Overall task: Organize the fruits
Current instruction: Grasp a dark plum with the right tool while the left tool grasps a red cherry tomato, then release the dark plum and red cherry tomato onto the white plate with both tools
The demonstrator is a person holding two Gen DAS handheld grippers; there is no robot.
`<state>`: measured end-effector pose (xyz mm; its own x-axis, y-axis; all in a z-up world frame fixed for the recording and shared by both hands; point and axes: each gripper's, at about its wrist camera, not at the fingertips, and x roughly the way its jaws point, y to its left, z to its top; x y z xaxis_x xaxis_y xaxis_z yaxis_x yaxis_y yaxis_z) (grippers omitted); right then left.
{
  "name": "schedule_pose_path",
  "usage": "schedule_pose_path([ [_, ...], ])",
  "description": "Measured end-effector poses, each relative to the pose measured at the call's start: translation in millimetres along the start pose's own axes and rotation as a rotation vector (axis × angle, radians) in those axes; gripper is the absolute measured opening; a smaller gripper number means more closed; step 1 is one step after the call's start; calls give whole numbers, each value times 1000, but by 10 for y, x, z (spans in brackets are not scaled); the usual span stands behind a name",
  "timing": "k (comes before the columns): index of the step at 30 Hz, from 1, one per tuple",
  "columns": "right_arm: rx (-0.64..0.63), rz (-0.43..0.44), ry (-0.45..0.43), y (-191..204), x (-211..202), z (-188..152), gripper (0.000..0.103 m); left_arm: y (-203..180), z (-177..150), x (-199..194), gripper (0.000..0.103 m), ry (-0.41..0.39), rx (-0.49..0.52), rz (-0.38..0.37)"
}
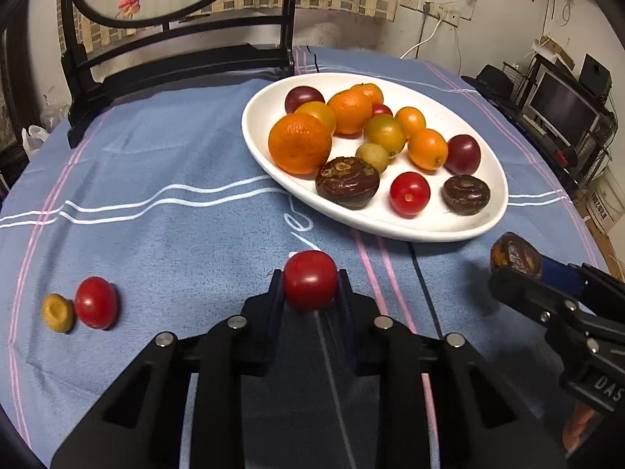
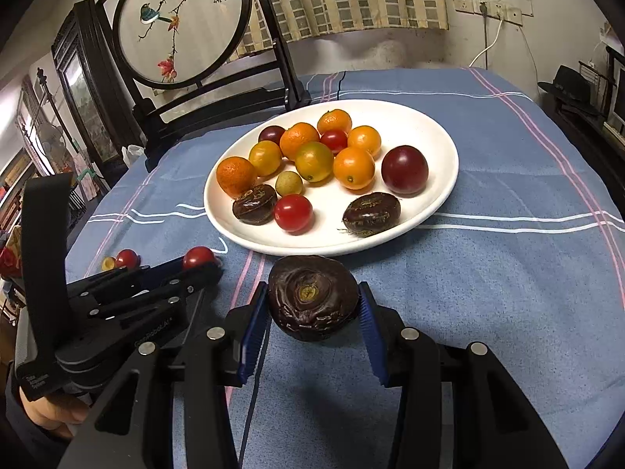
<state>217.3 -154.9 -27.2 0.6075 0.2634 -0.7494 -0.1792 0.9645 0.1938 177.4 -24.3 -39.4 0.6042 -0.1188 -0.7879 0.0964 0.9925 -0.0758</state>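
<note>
Short of the white plate, the left gripper pinches a red cherry tomato and the right gripper clamps a dark water chestnut. Each should probably release low over bare plate, clear of the resting fruit.

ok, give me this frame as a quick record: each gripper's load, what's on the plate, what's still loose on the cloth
left gripper: shut on red cherry tomato
right gripper: shut on dark water chestnut
white plate: holds mandarins, kumquats, cherry tomatoes, two water chestnuts, one small longan-like fruit
loose on cloth: second red tomato beside a small yellow fruit, to the left gripper's left
surface: blue tablecloth
background: round embroidered screen behind the plate
</note>
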Motion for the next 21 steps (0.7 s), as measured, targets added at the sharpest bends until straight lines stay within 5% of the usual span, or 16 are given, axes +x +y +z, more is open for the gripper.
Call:
schedule_pose_path([
  [10, -27, -22, -152, 76, -281, 208, 46, -172, 378, -440, 26, -109, 25, -76],
  [21, -60, -68, -133, 10, 172, 392, 47, -321, 869, 22, 27, -98, 36, -43],
])
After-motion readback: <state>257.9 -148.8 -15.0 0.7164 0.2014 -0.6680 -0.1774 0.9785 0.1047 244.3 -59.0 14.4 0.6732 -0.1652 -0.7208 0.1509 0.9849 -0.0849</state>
